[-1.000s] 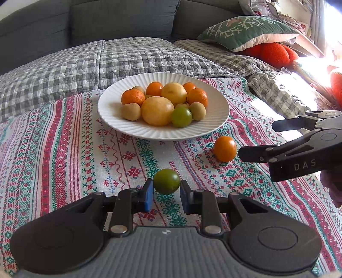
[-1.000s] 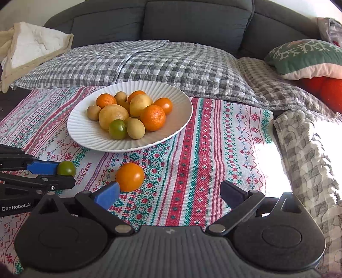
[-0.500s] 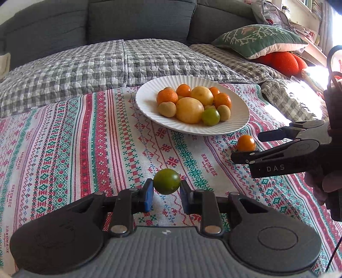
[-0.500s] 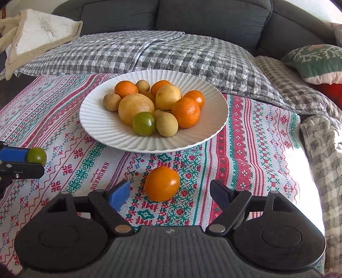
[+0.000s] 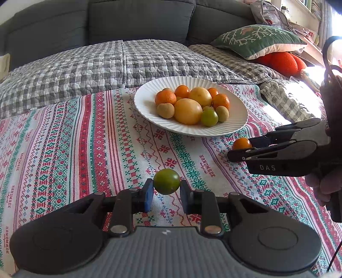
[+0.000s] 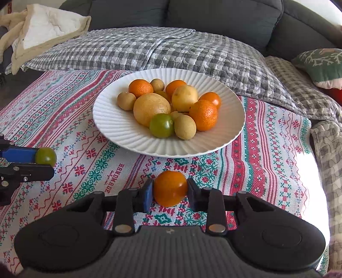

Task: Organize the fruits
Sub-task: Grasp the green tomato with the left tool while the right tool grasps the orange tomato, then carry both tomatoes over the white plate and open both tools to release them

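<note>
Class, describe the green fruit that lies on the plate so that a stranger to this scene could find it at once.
Start at the white ribbed plate on the striped embroidered cloth in front of the grey sofa. The green fruit sits at the near edge of the pile, between the big yellow fruit and a small tan one. It is the only green fruit on the plate.

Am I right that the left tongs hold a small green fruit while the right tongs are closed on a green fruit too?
Not quite. The left tongs do hold the green fruit, but the right tongs, whose jaws have just been closing, grip an orange fruit, as the right wrist view shows.
</note>
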